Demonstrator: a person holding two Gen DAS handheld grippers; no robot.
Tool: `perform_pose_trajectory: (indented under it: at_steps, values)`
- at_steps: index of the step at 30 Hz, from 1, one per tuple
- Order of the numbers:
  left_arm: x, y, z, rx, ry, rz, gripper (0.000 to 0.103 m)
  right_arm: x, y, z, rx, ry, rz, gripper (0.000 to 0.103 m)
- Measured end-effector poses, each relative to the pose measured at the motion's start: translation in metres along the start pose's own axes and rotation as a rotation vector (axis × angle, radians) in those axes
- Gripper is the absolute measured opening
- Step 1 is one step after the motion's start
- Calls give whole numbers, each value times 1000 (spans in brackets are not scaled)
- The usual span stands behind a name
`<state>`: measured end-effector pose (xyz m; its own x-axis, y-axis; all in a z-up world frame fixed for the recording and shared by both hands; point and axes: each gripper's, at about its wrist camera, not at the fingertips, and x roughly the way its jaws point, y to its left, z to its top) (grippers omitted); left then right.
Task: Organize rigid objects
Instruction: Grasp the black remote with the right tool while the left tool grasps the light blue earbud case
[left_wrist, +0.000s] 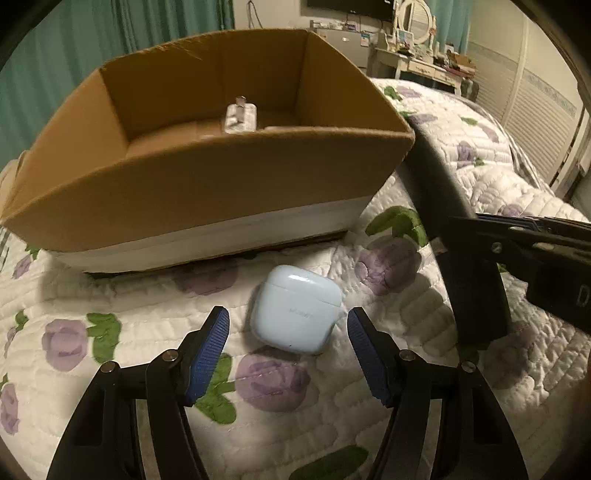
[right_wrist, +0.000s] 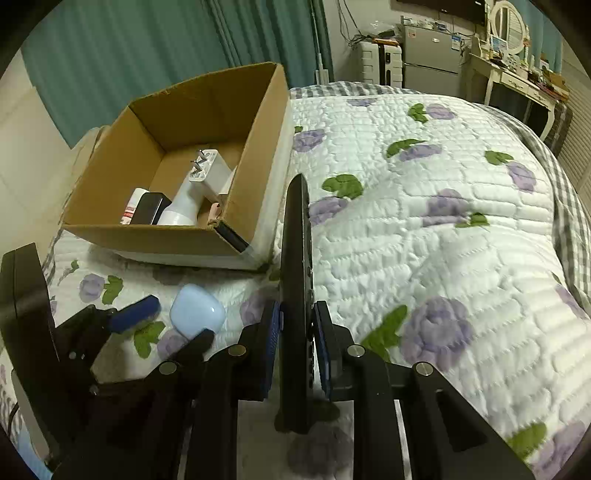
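1 bed with a white quilted cover printed with purple flowers and green leaves (right_wrist: 424, 236) carries everything. On it stands 1 open brown cardboard box with a white lower band (left_wrist: 207, 173), its flaps up. The right wrist view counts 4 clear things inside it: 1 white wall charger with 2 metal prongs (right_wrist: 210, 170), 1 white bottle lying on its side (right_wrist: 183, 206), 1 small black rectangular case (right_wrist: 149, 208) and 1 white tube with a red label (right_wrist: 131, 206); a pinkish piece near the box corner is too hidden to name.

1 long black remote control (right_wrist: 295, 288) is held edge-up, above the quilt just right of the box, by the right gripper (right_wrist: 297, 332), whose 2 blue-padded jaws are clenched on its sides. In the left wrist view the same remote crosses the right of the frame beside the box corner.

1 pale blue rounded earbud case (left_wrist: 295, 308) lies on the quilt in front of the box, near but not touching it. The left gripper (left_wrist: 288, 345) hovers over it with its 2 jaws released, 1 on each side of the case and apart from it.
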<state>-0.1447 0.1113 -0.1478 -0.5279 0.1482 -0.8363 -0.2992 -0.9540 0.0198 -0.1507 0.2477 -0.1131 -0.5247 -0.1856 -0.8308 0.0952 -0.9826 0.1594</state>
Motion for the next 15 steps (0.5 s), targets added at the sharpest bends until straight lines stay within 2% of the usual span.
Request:
perform_pose_trajectory:
  at_steps: [6, 7, 11, 15]
  values:
    - [10, -6, 0, 19, 15, -12, 65, 9, -1, -3, 15, -2, 0, 18]
    - [7, -6, -1, 21, 7, -18, 53, 9, -1, -3, 14, -4, -1, 18]
    - [-1, 0, 0, 12, -10, -36, 53, 3, 0, -2, 10, -18, -1, 18]
    - [-25, 2, 0, 8, -56, -36, 53, -16, 1, -4, 10, -50, -5, 18]
